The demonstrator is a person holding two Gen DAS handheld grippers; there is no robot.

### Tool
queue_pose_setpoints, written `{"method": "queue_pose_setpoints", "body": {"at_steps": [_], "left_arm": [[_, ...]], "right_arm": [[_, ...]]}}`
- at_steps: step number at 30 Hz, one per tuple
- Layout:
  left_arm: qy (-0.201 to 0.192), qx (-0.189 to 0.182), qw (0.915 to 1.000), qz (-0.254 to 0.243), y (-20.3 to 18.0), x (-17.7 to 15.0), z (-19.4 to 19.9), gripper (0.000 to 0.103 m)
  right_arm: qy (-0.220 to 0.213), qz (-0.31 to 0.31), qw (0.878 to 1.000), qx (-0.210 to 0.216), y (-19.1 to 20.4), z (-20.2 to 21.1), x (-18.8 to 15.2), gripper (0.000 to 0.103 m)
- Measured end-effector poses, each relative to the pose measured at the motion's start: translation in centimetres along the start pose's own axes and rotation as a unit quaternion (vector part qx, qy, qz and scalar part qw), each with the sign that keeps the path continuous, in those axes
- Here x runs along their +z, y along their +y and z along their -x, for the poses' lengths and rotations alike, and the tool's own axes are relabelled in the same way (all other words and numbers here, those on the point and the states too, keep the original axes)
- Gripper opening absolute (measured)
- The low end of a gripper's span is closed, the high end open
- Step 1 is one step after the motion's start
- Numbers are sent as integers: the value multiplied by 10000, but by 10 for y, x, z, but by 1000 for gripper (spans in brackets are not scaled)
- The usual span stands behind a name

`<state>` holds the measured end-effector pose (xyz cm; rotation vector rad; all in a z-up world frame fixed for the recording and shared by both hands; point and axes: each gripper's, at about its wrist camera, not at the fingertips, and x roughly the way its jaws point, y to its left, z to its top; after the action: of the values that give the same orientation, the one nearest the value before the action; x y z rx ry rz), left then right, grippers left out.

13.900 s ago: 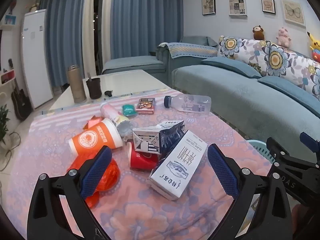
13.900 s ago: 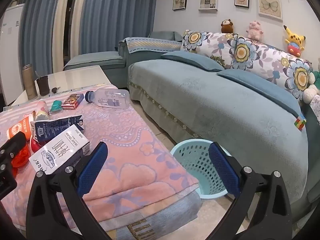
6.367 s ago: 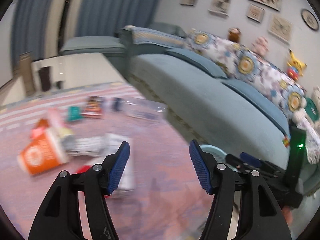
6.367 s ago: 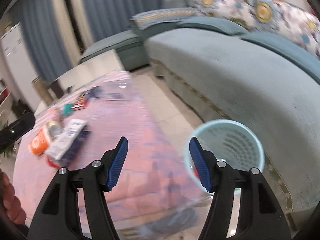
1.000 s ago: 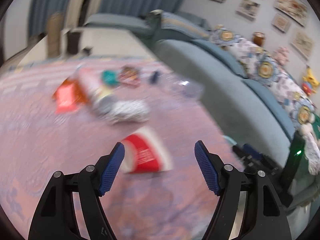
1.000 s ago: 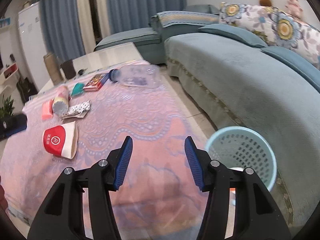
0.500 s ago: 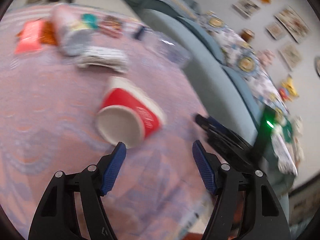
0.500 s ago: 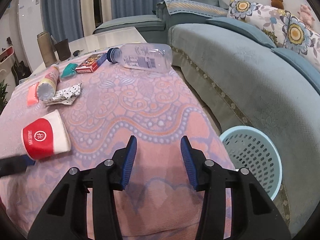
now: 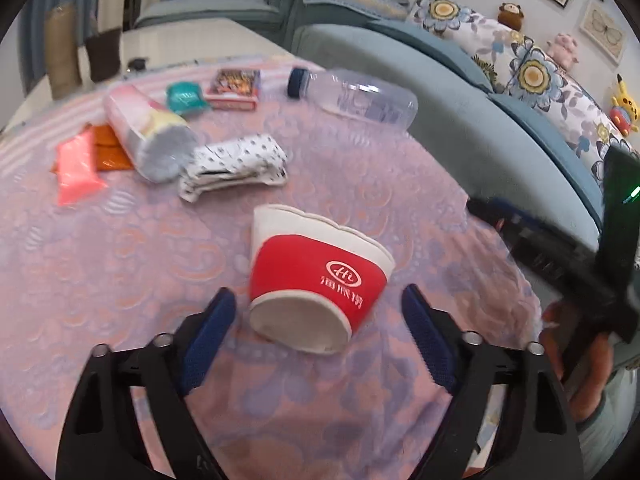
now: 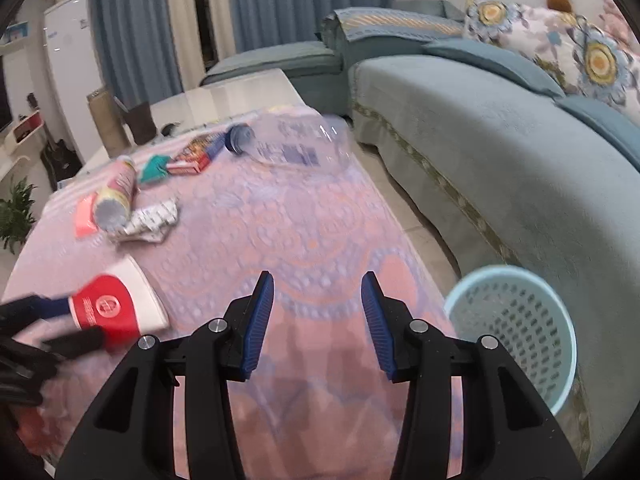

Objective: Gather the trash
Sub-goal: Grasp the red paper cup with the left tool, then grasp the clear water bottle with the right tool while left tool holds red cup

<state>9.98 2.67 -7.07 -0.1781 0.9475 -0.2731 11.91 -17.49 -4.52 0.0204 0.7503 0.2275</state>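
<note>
We hold our left claw (image 9: 316, 336) low over the pink-clothed surface (image 9: 120, 264), its jaws opening on either side of the red and white paper cup (image 9: 316, 276), which lies on its side there; the pads are not pressing it. Our right claw (image 10: 317, 320) hangs partly open and empty above the cloth, near the pale blue basket (image 10: 516, 320) on the floor beside the sofa (image 10: 500, 128).

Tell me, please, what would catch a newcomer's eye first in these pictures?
The red and white paper cup lies on its side on the pink tablecloth, between the opening jaws of the left gripper, which do not press on it. Beyond it lies a clear plastic bottle; a light blue basket stands on the floor beside the table.
</note>
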Motion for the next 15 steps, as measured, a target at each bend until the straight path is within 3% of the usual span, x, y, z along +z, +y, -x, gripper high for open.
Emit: {"method": "queue_pose_setpoints", "body": {"at_steps": [1,4,9,15], "left_arm": [[-1,-20,10000,51,1,0,-4,67],[-61,-53,9998,188,7,-2,-11,67],[-456,132,9987,204,4,-7,-1,65],[-1059,-123,9903,888,33,-12,17,65]], "right_arm": [[-84,103,9999,37,1,0,8,45],[-237,312,9991,160,4,-4,27,55],[-349,704,9967,179,1,-30,69,58],[-161,1028,9944,170,-8,-88,117,64]]}}
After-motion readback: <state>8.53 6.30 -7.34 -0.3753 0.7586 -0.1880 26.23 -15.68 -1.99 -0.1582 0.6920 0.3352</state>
